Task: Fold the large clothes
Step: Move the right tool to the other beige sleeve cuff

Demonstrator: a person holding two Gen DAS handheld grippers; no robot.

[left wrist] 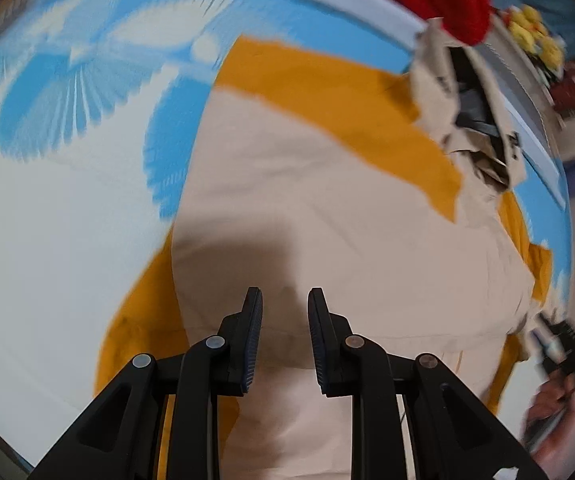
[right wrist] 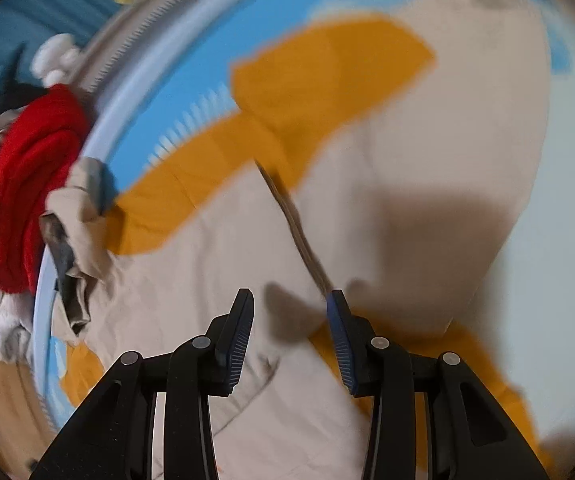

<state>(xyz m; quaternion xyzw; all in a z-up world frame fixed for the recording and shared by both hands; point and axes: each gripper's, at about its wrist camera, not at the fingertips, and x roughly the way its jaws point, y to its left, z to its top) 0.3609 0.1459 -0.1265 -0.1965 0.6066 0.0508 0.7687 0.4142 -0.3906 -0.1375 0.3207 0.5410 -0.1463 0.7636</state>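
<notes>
Your left gripper hung over the beige garment with its jaws slightly apart and nothing between them. Your right gripper stood wider — also empty, above a fold edge of the same cloth. The garment lay spread on the bed, over a mustard piece, with a red pile at the bed's edge. From here, I judged the risk was pinching both layers: a deep bite could catch the mustard cloth beneath and drag it into the fold. Both views were blurred, so a hurried grab might also miss the edge and leave the fold crooked.
</notes>
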